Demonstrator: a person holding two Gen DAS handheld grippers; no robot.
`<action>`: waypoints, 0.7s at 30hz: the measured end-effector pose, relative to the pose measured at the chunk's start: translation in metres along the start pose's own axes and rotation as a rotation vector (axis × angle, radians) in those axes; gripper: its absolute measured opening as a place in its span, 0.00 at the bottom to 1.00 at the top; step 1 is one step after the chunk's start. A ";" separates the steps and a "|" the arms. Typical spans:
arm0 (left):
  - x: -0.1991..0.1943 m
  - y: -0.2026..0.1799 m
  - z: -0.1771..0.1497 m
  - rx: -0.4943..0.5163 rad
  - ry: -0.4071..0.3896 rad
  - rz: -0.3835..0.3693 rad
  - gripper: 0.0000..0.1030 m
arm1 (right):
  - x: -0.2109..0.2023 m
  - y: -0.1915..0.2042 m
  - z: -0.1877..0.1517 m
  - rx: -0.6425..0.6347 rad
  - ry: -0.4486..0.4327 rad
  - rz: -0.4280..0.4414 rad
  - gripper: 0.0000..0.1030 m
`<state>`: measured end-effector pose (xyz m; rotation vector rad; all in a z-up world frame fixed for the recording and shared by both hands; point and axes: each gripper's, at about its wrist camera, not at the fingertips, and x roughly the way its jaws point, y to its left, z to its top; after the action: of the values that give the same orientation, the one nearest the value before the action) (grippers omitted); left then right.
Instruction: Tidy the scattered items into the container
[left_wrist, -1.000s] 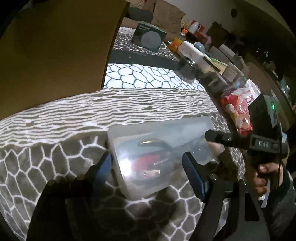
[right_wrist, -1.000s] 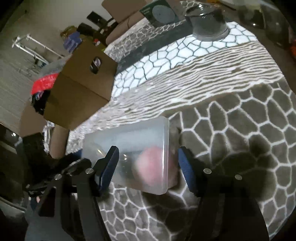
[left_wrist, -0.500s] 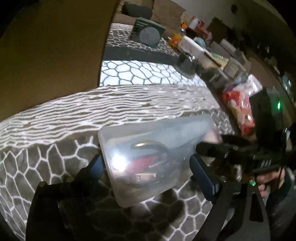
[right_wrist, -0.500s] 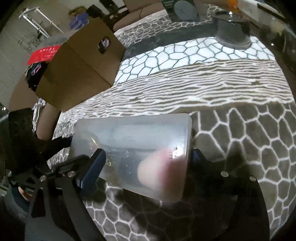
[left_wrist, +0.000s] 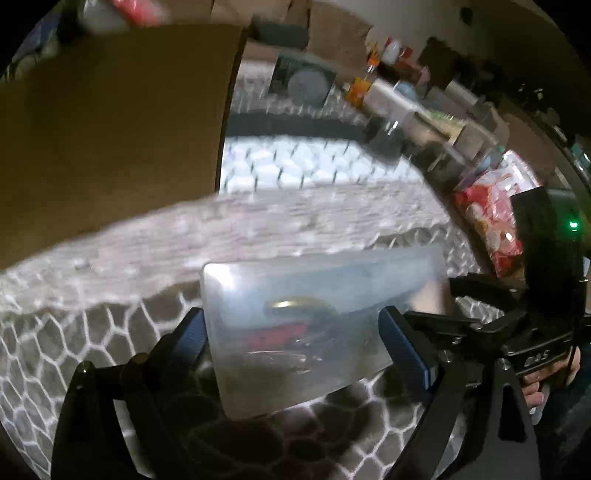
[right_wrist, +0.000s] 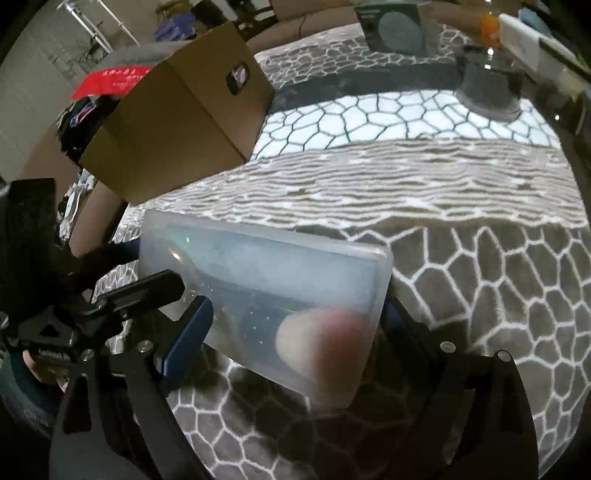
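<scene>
- Frosted plastic box, rounded corners, lid on, lies near on the honeycomb-patterned cloth.
- Left gripper and right gripper each straddle an end, jaws just widened; whether pads touch, cannot tell.
- Left view: red and metal bits inside.
- Right view: pinkish blob inside; far left, cardboard box.

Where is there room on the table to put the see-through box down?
The widest bare patch is the striped band of cloth between the frosted box and the cardboard box. The big-honeycomb cloth to the box's right is bare too. The far edge is crowded with a green carton and a dark jar.
</scene>
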<state>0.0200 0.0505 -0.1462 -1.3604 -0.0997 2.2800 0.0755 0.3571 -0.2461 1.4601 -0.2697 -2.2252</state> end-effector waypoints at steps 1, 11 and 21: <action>0.001 0.002 0.000 -0.005 0.013 -0.009 0.91 | 0.002 -0.003 0.000 0.010 0.011 0.018 0.90; 0.011 0.009 -0.003 -0.019 0.069 -0.073 1.00 | 0.006 -0.020 0.001 0.053 0.009 0.160 1.00; -0.013 -0.006 -0.006 0.022 -0.047 -0.010 0.97 | -0.013 -0.004 -0.001 0.053 -0.106 0.041 0.79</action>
<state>0.0324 0.0491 -0.1374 -1.2924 -0.0964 2.2984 0.0794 0.3669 -0.2378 1.3531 -0.3917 -2.2818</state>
